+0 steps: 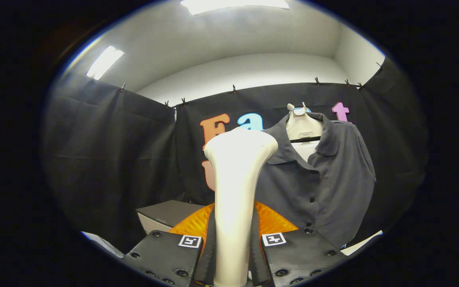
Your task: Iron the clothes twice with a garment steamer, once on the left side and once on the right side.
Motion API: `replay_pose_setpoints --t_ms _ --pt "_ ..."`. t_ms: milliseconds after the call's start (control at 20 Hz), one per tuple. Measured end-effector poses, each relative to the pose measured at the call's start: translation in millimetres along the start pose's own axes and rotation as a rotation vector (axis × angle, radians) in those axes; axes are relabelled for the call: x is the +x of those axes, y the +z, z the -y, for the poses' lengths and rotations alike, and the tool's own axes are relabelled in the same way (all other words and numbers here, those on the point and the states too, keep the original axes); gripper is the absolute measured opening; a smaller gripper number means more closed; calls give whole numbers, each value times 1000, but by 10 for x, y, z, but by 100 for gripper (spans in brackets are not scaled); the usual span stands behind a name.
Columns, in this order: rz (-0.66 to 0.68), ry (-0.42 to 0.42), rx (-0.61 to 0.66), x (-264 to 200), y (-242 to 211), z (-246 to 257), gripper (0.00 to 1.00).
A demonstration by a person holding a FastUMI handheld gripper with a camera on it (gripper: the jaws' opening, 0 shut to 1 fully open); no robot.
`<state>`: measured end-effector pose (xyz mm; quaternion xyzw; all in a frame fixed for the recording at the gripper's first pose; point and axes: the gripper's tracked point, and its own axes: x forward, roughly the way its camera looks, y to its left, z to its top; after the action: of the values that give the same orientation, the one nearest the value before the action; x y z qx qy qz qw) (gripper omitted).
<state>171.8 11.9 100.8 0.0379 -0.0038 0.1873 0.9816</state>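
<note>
My gripper (233,239) is shut on the handle of a white garment steamer (235,187), which stands upright between the fingers, its wide head at the top. Beyond it and to the right hangs a dark grey short-sleeved shirt (325,183) on a white hanger stand (303,127), buttons down the front, collar open. The steamer head is left of the shirt's collar and covers part of the shirt's left edge. I cannot tell whether the head touches the cloth.
A dark box (165,215) with a pale side sits low to the left behind the fingers. The black cloth wall (110,159) closes off the back and both sides. A white sheet edge (363,241) shows below the shirt's hem.
</note>
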Motion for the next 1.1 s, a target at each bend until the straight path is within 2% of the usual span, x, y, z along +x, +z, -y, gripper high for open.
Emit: replay_pose_setpoints --t_ms 600,1100 --pt "22 -42 8 -37 -249 714 41" --pt "-7 -49 4 507 -513 1012 41"
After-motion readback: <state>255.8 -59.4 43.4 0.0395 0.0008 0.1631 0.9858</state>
